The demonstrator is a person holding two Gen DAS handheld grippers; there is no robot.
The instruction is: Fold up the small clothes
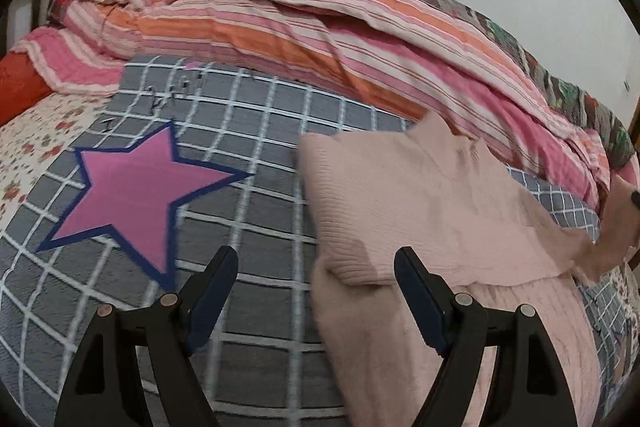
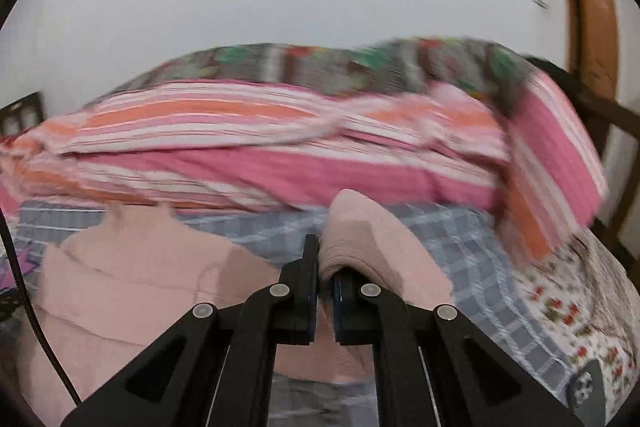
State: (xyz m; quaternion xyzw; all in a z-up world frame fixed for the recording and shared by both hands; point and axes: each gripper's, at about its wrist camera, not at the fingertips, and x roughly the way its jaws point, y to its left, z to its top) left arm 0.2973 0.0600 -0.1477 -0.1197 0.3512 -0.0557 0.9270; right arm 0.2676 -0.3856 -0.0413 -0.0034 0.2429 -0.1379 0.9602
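Note:
A pale pink ribbed garment [image 1: 420, 211] lies on the grey checked blanket [image 1: 256, 131], partly folded over itself. My left gripper [image 1: 316, 267] is open and empty, just above the garment's left edge, its right finger over the fabric. My right gripper [image 2: 326, 259] is shut on a lifted fold of the same pink garment [image 2: 360, 231], which drapes over its right finger. The rest of the garment [image 2: 132, 275] spreads to the left below it. The raised part also shows at the right edge of the left wrist view [image 1: 616, 223].
A pink star [image 1: 132, 191] is printed on the checked blanket. A heap of pink and orange striped bedding [image 1: 320, 39] lies along the wall behind. A floral sheet [image 2: 560, 307] and the wooden bed frame [image 2: 616, 155] are at the right.

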